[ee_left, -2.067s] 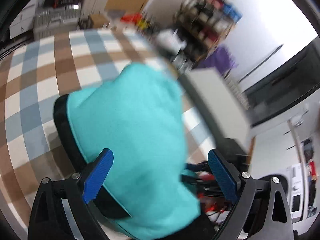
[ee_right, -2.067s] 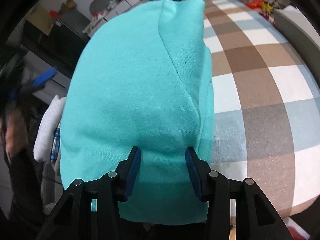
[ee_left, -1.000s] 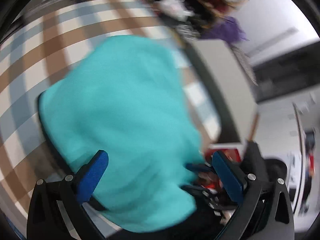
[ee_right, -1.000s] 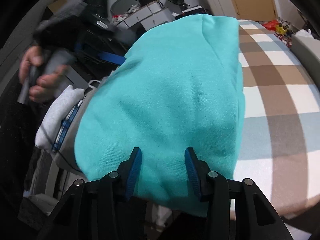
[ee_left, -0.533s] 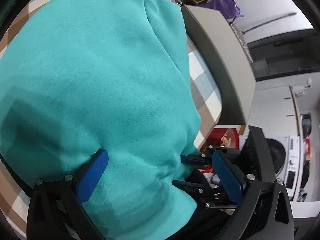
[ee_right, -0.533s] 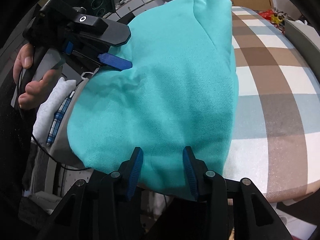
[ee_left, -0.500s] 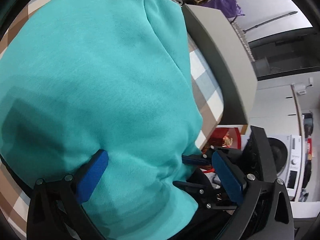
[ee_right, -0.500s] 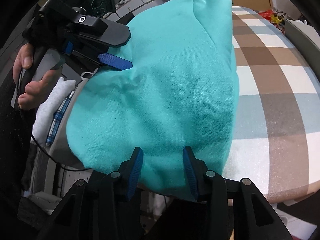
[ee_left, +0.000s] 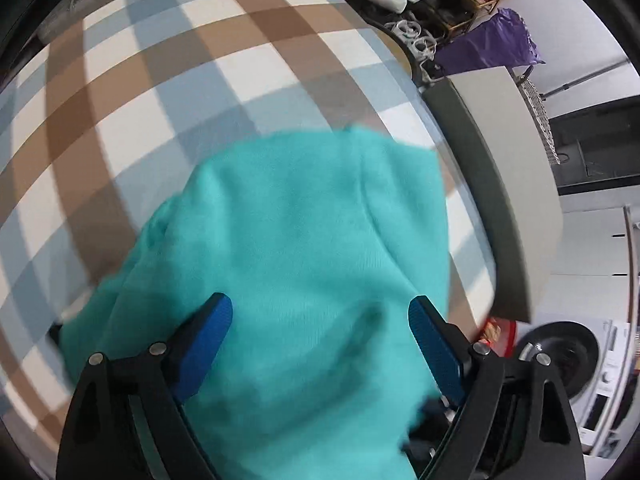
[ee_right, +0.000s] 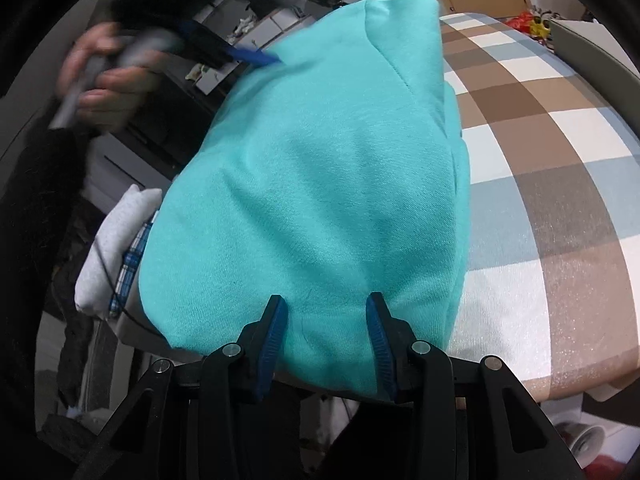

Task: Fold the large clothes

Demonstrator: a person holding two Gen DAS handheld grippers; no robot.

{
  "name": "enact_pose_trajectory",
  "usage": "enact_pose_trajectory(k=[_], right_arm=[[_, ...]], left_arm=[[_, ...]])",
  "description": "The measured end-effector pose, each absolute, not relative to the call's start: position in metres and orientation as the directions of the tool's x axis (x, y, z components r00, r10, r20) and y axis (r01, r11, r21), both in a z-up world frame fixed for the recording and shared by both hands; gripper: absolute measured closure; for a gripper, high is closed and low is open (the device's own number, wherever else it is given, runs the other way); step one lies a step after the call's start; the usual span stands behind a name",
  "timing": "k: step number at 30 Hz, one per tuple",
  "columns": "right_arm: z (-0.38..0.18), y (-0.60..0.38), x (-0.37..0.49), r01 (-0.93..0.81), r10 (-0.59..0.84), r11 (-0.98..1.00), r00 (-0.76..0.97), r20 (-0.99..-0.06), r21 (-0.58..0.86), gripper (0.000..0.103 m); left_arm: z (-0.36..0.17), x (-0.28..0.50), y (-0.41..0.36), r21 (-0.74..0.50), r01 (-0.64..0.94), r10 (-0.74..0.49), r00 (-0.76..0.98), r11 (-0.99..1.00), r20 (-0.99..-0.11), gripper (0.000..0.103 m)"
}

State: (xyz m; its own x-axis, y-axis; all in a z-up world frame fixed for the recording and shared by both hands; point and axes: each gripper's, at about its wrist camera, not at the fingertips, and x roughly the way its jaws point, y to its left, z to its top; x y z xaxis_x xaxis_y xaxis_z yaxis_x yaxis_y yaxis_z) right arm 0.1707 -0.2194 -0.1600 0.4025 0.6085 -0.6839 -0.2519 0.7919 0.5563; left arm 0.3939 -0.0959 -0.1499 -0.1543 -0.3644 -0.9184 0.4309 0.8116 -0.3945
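Observation:
A folded turquoise sweatshirt lies on the checked bed cover, and its near part overhangs the bed's edge. My left gripper stands wide over one end. Its jaws are closing with cloth bulging between them, and the pads do not clearly press on it. In the right wrist view one blue finger of the left gripper touches the sweatshirt's far left edge, held by a hand. My right gripper is shut on the near folded edge.
Folded white and plaid clothes sit beside and partly under the sweatshirt's left side. A grey padded panel runs along the bed's right edge. Beyond it are a washing machine, a purple bag and cluttered shelves.
The left wrist view now shows much more of the checked cover beyond the sweatshirt, and the left jaws have narrowed. In the right view the left gripper has shifted farther along the edge. The right grip is unchanged.

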Motion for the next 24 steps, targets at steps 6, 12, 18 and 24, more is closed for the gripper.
enact_pose_trajectory(k=[6,12,18,24], right_arm=[[-0.159,-0.223,0.17,-0.259,0.634,0.771,0.409,-0.657,0.582,0.062],[-0.159,-0.226,0.169,-0.256,0.647,0.758,0.414,-0.64,0.6,0.062],[-0.147,-0.247,0.174,-0.206,0.722,0.674,0.389,-0.572,0.71,0.054],[-0.1,-0.289,0.192,-0.23,0.734,0.61,0.524,-0.432,0.758,0.014]], left_arm=[[-0.174,0.392,-0.137,-0.283,0.497,-0.262,-0.113,0.82,-0.958,0.014],[-0.119,0.38,-0.117,-0.397,0.421,-0.399,-0.087,0.816,-0.913,0.013],[-0.059,0.309,-0.017,-0.357,0.415,-0.441,0.125,0.837,-0.889,0.011],[-0.127,0.267,0.035,-0.365,0.282,-0.4,0.077,0.887,-0.913,0.011]])
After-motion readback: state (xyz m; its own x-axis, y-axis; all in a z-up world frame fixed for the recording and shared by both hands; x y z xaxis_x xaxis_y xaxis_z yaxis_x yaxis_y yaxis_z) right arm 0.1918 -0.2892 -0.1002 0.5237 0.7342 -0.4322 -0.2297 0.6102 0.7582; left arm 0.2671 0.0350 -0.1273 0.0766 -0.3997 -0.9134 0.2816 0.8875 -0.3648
